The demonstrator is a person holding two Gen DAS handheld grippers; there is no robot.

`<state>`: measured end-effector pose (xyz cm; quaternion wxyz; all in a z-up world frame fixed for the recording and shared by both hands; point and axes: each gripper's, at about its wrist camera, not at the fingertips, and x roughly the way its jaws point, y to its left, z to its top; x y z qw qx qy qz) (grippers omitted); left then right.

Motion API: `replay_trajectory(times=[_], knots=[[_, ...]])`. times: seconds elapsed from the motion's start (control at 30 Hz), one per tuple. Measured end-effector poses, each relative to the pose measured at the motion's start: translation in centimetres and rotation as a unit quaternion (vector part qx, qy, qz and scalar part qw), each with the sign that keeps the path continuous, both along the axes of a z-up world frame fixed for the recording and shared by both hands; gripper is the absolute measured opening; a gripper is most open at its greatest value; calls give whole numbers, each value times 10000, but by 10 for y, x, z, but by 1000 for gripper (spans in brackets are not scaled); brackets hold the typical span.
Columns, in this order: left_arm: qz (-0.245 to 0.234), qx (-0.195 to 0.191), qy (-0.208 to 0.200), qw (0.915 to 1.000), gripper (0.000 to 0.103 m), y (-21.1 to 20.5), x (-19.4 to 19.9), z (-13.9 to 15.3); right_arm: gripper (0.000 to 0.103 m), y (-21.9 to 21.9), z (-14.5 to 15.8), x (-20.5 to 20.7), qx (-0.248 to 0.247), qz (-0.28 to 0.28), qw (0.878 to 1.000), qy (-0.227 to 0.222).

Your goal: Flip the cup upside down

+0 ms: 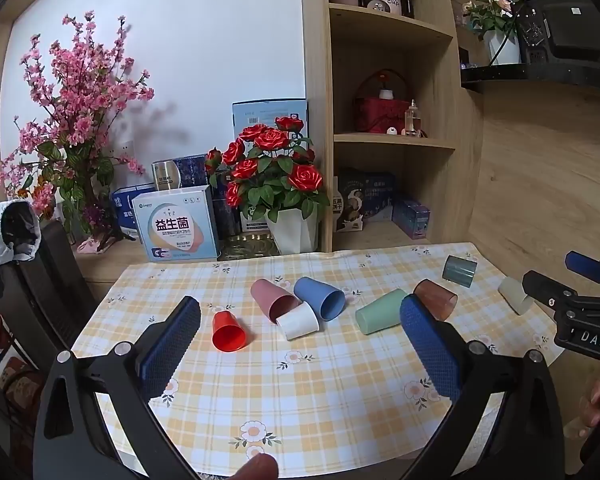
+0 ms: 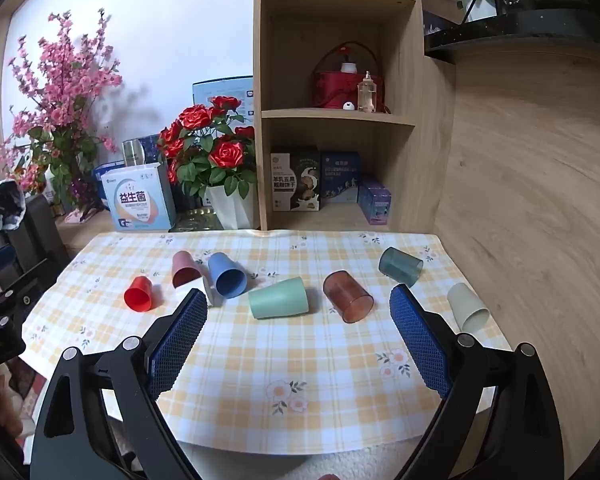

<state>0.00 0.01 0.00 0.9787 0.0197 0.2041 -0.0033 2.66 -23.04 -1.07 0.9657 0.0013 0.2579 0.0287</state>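
on the checked tablecloth (image 2: 260, 364) eight cups lie on their sides, the red cup (image 1: 228, 330) leftmost. both the left gripper (image 1: 300, 320) and right gripper (image 2: 300, 308) hover above with fingers spread wide, gripping nothing.

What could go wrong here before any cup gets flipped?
1. All the cups lie on their sides, so a nudge may roll one; the beige cup sits near the tablecloth's right edge.
2. The pink cup, blue cup and white cup are bunched together, so grasping one may shove the others.
3. Both hand-held grippers are open, holding nothing.
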Motion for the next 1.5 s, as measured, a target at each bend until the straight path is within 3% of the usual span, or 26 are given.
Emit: replay_trajectory(times=[1.5], knots=[[32,7,-16,10000,98,6,1,3,90,3,2,1,3,-4,10000,48]])
